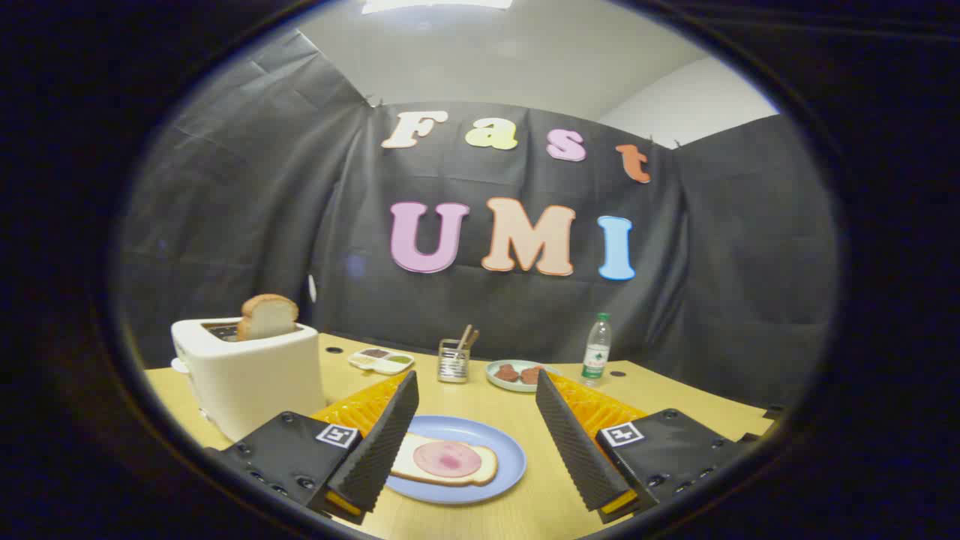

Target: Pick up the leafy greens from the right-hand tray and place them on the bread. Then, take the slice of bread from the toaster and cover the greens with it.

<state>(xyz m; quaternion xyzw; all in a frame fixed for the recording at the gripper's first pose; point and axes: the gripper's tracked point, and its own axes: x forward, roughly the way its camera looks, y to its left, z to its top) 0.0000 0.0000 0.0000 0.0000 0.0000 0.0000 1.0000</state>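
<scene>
With the claw (476,442) spread wide and empty over the bread (444,459) on the blue plate (504,442), it should swing toward the right-hand orange tray (600,409) and pinch the greens lightly.

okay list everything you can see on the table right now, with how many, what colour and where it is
toaster: one, white, beside the left finger
bread slice in toaster: one, tan crust, upright in a slot
plate: one, blue, between the fingers
bread slice on plate: one, pale, topped with a pink round slice
orange trays: two, behind each finger; contents hidden
divided dish: one, white, beyond the toaster
utensil cup: one, metal, mid-table
small plate: one, pale green, holding brown pieces
water bottle: one, clear, green cap, far right
table: one, light wood
hand-held gripper: one, open, fingers flank the plate
</scene>
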